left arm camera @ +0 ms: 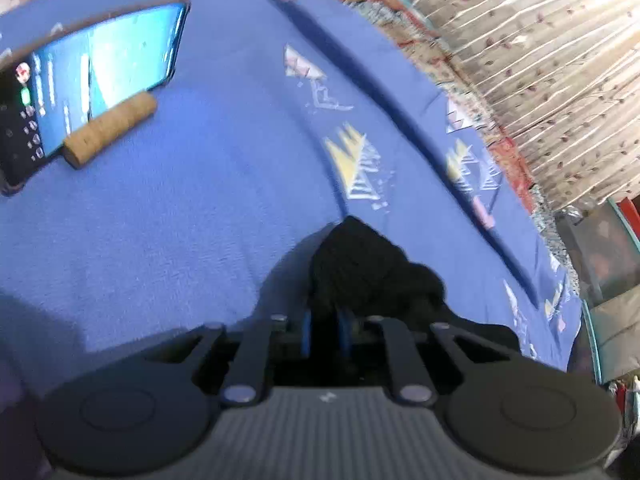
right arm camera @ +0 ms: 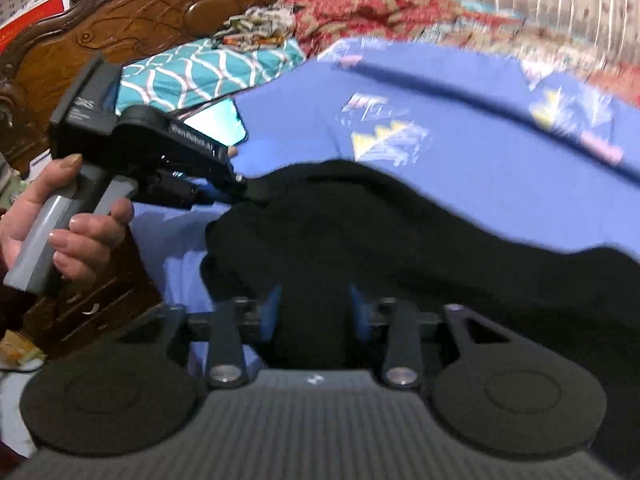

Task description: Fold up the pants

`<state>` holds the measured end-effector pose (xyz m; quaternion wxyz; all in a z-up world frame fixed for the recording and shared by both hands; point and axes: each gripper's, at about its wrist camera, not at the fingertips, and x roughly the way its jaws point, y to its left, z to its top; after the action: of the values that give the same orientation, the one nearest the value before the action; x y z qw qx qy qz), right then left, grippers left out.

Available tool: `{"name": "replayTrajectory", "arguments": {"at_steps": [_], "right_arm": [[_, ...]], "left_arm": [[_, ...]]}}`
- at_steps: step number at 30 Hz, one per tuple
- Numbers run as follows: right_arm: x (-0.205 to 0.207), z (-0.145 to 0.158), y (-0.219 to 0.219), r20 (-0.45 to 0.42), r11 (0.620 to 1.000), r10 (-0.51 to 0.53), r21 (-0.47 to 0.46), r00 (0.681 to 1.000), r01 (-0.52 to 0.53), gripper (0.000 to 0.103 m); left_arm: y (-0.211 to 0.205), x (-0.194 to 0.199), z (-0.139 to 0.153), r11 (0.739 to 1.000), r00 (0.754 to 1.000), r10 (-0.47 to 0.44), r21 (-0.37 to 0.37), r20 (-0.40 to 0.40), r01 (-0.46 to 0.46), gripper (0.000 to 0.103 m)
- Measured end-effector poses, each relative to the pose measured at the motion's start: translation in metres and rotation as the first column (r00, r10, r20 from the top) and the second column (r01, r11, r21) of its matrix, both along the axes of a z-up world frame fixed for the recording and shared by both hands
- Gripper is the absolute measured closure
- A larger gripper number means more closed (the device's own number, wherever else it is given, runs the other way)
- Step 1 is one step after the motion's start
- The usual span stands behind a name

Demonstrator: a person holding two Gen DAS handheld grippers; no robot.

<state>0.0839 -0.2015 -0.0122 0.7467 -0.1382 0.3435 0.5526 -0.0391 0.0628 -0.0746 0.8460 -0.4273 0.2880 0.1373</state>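
Note:
The black pants (right arm camera: 400, 232) lie bunched on the blue blanket (right arm camera: 460, 92) and hang between both grippers. My left gripper (left arm camera: 326, 332) is shut on a bunch of the black pants (left arm camera: 360, 268), held just above the blanket. In the right wrist view the left gripper (right arm camera: 236, 196) shows at the left, hand-held, pinching the pants' left edge. My right gripper (right arm camera: 314, 312) is shut on the near edge of the pants, and the cloth fills the gap between its blue pads (right arm camera: 272, 308).
A lit phone (left arm camera: 92, 80) leans on a cork roller (left arm camera: 110, 128) at the blanket's far left. A teal patterned pillow (right arm camera: 208, 72) and a carved wooden headboard (right arm camera: 152, 12) stand behind. A red patterned cloth (right arm camera: 380, 12) and curtains (left arm camera: 540, 60) lie to the right.

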Motion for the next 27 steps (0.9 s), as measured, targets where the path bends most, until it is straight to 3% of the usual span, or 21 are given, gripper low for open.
{"name": "replayTrajectory", "arguments": {"at_steps": [2, 5, 10, 14, 17, 22, 27], "right_arm": [[0.004, -0.012, 0.013, -0.094, 1.000, -0.003, -0.025, 0.996, 0.000, 0.090], [-0.002, -0.032, 0.024, -0.168, 0.998, -0.006, -0.070, 0.986, -0.006, 0.090], [-0.003, -0.033, 0.031, -0.204, 0.999, -0.032, -0.035, 0.978, 0.026, 0.089], [0.003, -0.020, 0.016, -0.205, 0.996, -0.075, 0.020, 0.976, 0.081, 0.088], [0.010, -0.009, -0.012, -0.198, 0.982, -0.161, 0.069, 0.967, 0.177, 0.086], [0.019, -0.010, -0.061, -0.194, 0.936, -0.319, 0.089, 0.928, 0.340, 0.086], [0.021, -0.018, -0.099, -0.211, 0.903, -0.402, 0.068, 0.891, 0.423, 0.086]], "left_arm": [[-0.008, -0.014, 0.008, 0.998, 1.000, 0.012, 0.055, -0.005, -0.012, 0.092], [-0.017, -0.032, 0.007, 0.995, 0.999, 0.027, 0.097, -0.038, -0.023, 0.092], [-0.026, -0.042, 0.002, 0.987, 0.992, 0.063, 0.152, -0.105, -0.047, 0.079], [-0.028, -0.056, 0.027, 0.972, 0.987, 0.139, 0.201, -0.079, -0.121, 0.080], [-0.029, -0.061, 0.043, 0.971, 0.988, 0.151, 0.194, -0.038, -0.140, 0.081], [-0.066, -0.031, 0.060, 0.971, 1.000, 0.001, 0.239, -0.004, 0.000, 0.082], [-0.115, 0.014, 0.048, 0.949, 0.983, -0.174, 0.257, -0.062, 0.184, 0.082]]}}
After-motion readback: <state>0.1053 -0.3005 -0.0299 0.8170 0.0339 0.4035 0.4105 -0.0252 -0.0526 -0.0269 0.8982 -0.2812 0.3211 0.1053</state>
